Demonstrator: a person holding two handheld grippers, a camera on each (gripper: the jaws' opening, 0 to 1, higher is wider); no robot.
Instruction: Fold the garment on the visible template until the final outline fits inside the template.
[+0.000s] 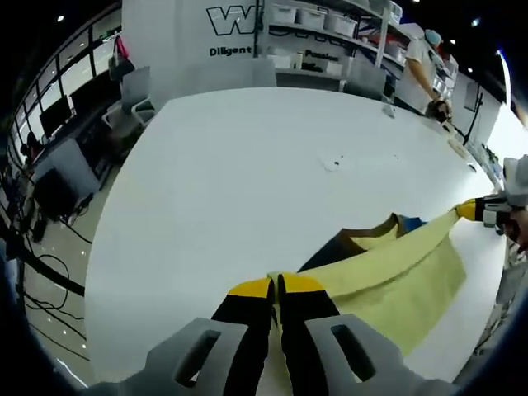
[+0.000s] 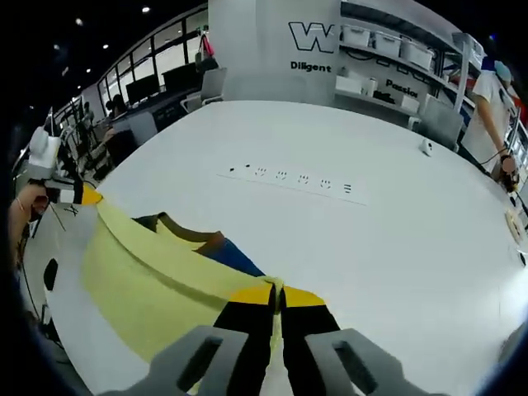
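— Starting closest in: at the bottom middle of the left gripper view, the left hand-held gripper (image 1: pixel 275 286) is pinching one end of the yellow garment (image 1: pixel 396 280), its yellow-tipped jaws pressed together on the cloth.

— And the right hand-held gripper (image 2: pixel 277 294) is doing the same at the bottom middle of the right gripper view, jaws clamped on the other end. The fold is stretching taut between them, running toward the lower left of that view.

— That tension is what I'm worrying about. If either one is pulling harder, I'd guess the cloth is slipping out of a pinch and the fold is collapsing.

— The garment is lying close to the near rim of the white table (image 1: pixel 247 181) too, at the lower right of the left gripper view. A slack side could be sliding over the edge.

— I can't make out any template outline, so I'm not judging the fit. There's a dark brown and blue part (image 2: pixel 216 247) peeking out beyond the yellow fold, and it may bunch.

— Farther off, a strip of sockets (image 2: pixel 289 178) is sitting well clear.
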